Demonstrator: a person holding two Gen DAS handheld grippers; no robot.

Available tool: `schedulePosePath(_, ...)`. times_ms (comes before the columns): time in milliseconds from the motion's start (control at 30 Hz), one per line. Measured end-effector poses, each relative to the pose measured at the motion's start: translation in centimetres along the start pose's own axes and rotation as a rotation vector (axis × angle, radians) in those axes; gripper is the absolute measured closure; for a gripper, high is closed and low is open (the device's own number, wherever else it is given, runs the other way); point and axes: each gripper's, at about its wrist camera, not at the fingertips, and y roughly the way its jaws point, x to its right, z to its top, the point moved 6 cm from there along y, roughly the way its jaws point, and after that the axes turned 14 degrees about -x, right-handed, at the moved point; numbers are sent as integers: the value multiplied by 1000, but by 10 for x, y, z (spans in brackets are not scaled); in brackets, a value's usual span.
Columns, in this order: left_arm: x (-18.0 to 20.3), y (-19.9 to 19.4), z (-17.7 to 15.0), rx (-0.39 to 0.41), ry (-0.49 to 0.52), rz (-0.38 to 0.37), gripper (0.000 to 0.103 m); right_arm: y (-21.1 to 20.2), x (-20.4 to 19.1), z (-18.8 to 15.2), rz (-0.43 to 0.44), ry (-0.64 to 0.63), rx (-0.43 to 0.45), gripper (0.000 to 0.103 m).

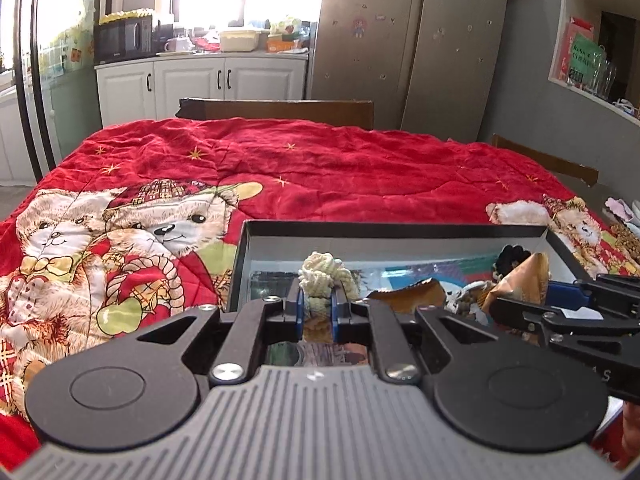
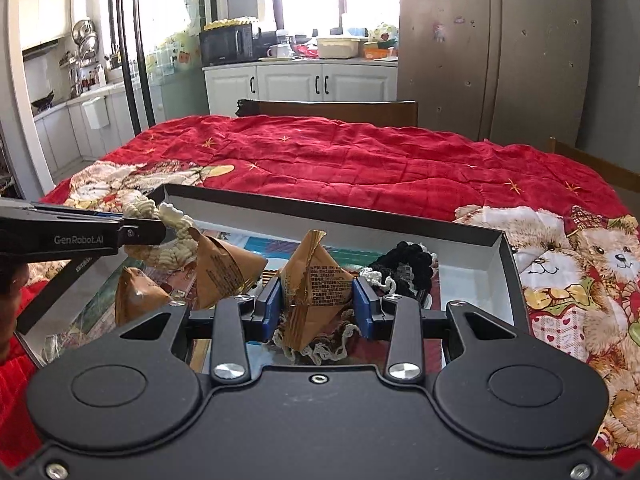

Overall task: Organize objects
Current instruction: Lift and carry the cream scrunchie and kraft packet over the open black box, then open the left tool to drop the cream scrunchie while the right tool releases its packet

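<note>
A shallow black box (image 1: 392, 229) with a white inside lies on the red bear quilt; in the right wrist view its rim (image 2: 360, 222) runs across the middle. My left gripper (image 1: 316, 308) is shut on a cream knitted scrunchie (image 1: 324, 276), held over the box's left part; the scrunchie also shows in the right wrist view (image 2: 168, 240). My right gripper (image 2: 318, 304) is shut on a brown pyramid-shaped paper packet (image 2: 320, 284) over the box. That packet shows in the left wrist view (image 1: 524, 276). Two more brown packets (image 2: 224, 268) and a black scrunchie (image 2: 404, 264) lie in the box.
The red quilt (image 1: 340, 168) covers the table beyond the box. Wooden chair backs (image 1: 280, 110) stand at the far edge and at the right. A fridge (image 1: 408, 40) and white kitchen cabinets stand behind. Small items (image 1: 628, 216) lie at the quilt's right edge.
</note>
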Motion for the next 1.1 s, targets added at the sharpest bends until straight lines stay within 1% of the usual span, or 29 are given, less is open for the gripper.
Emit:
schedulePosePath(233,-1,6,-2,-30,0,20,88,4,-2,1,-16,-12,-24,67)
schedulePosePath(667,-1,6,-4,-35,5,35,86,9,-6,2,-47,-45,-52,66)
schedulePosePath(767,-1,6,-4,-34,3,36,82,10,-6,2,-49,-49,-53,66)
schedulePosePath(833,-2,5,-4,-32,1,43,73,10,-6,2,-52,-52,-54,65)
schedulePosePath(933,-3,4,-5,-29,-1,42,63,10,-6,2,-52,-50,-53,66)
schedulePosePath(1100,-3,1,-3,-17,-3,39,61,9,-5,3,-49,-42,-50,62)
